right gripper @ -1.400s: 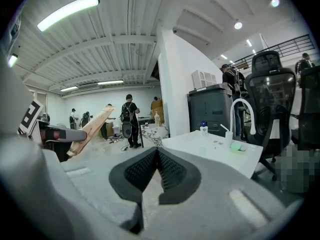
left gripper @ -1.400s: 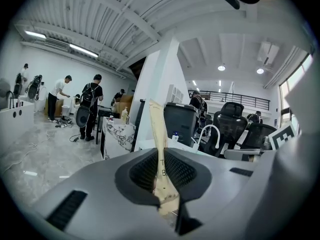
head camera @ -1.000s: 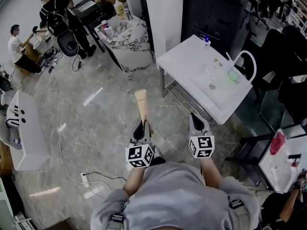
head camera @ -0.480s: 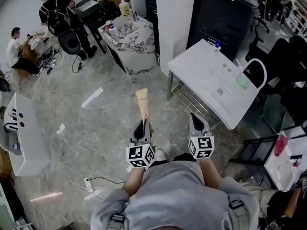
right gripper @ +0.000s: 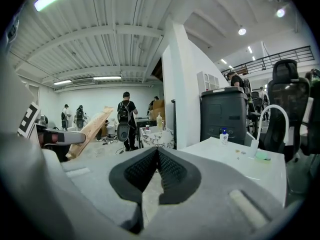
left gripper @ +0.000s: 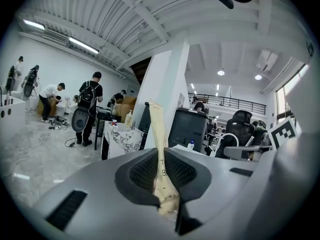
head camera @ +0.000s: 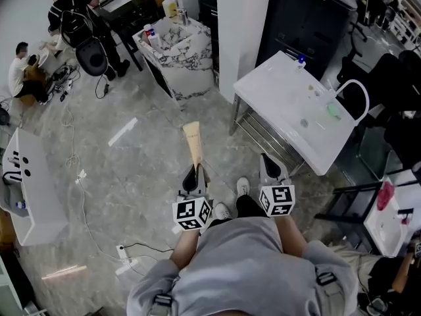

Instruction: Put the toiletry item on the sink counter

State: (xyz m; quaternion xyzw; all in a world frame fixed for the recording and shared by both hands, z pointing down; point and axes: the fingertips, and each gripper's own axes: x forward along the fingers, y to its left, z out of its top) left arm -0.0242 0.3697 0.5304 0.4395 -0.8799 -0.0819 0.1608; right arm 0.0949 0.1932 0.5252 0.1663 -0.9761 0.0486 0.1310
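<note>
Left gripper (head camera: pixel 195 174): jaws closed on a cream-coloured flat squeeze tube (head camera: pixel 193 143). The tube is clamped near its narrow end. The broad crimped end is pointed forward and away from the person. In the left gripper view the tube (left gripper: pixel 159 149) is seen pinched between the dark ribbed pads (left gripper: pixel 142 171), standing up out of the left gripper (left gripper: pixel 162 186).

Right gripper (head camera: pixel 271 168): jaws brought together at the tips, nothing seen between them in the right gripper view (right gripper: pixel 156 166).

The tube is carried in the air over a grey polished stone-look floor (head camera: pixel 131 170), well apart from any counter.

A white rectangular sink counter (head camera: pixel 283 104) is noted ahead to the right. A white curved tap (head camera: pixel 352 92) is set at its right edge, a small blue-capped bottle (head camera: pixel 301 60) at its far corner, and a pale green item (head camera: pixel 334 110) near the tap.

A white square pillar (head camera: pixel 240 25) and a dark cabinet (head camera: pixel 309 18) are placed behind that counter.

Further ahead a marble-patterned counter (head camera: pixel 181 48) is seen, with a pale yellow pump bottle (head camera: pixel 170 6) at its far edge.

Several people (head camera: pixel 69 8) are gathered at the upper left. Cables and a white power strip (head camera: pixel 125 251) are laid on the floor at the left.
</note>
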